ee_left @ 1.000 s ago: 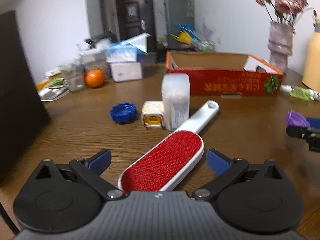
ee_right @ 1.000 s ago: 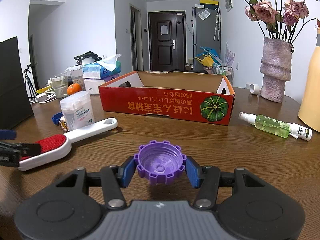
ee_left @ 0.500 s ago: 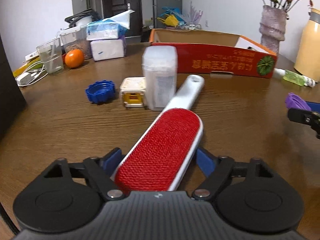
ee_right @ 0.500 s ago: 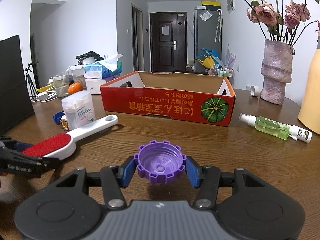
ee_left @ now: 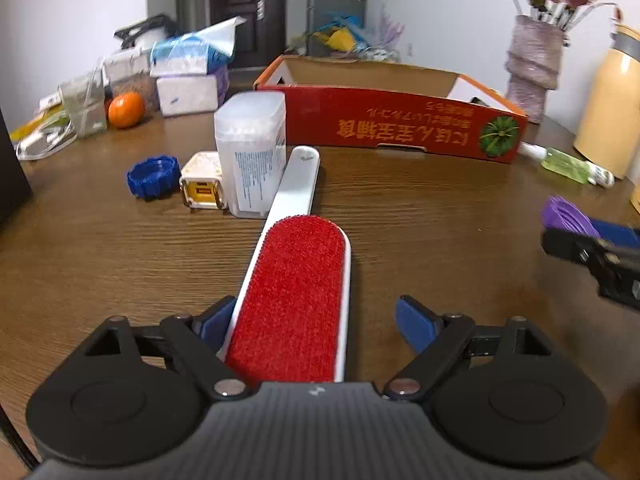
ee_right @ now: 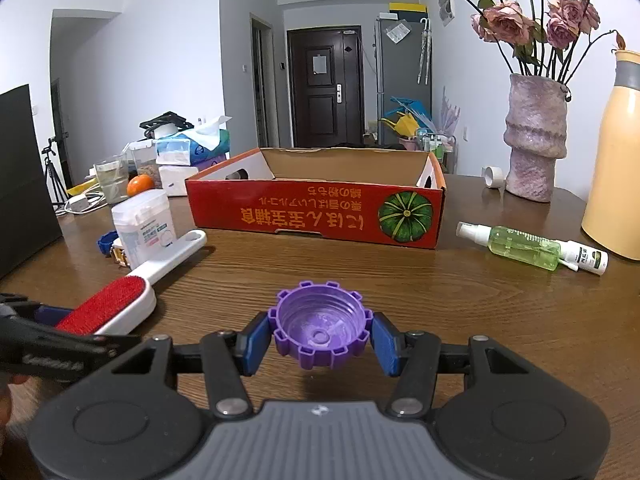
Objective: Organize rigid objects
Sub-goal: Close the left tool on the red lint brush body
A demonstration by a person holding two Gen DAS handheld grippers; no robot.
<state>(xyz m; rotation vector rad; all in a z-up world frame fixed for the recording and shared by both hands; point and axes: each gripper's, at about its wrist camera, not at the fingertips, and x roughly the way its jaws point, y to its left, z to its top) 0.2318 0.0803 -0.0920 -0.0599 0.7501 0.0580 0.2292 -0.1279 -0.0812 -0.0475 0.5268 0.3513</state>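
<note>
The left gripper point(ee_left: 320, 320) sits low over the brown wooden table point(ee_left: 440, 232) with its two blue pads spread apart. The red head of the lint brush point(ee_left: 296, 292) lies between them. The left pad point(ee_left: 216, 320) is right against the white edge of the brush, but the right pad point(ee_left: 416, 324) stands clear of it, with bare table in the gap. The jaws have just been opening wider, so the brush is not squeezed. The brush lies flat on the table, and its white handle points away toward the red cardboard box point(ee_left: 400, 128).

Just beside the handle stands a clear plastic box with a lid point(ee_left: 252, 156). Next to that is a small white and yellow charger block point(ee_left: 202, 186), and then a blue bottle cap point(ee_left: 154, 176).

The right gripper point(ee_right: 320, 340) is closed on a purple bottle cap point(ee_right: 320, 330). Its blue pads press on both sides of the cap, and the open side of the cap faces up. The cap hangs a little above the table.

The red cardboard box point(ee_right: 316, 216) has a green pumpkin picture on its front. To the right of it lies a green spray bottle point(ee_right: 516, 244) on its side, touching a small white bottle point(ee_right: 584, 256). Behind them stand a pink vase with roses point(ee_right: 536, 144) and a tall yellow jug point(ee_right: 616, 168). An orange point(ee_right: 140, 185) sits far off on the left.
</note>
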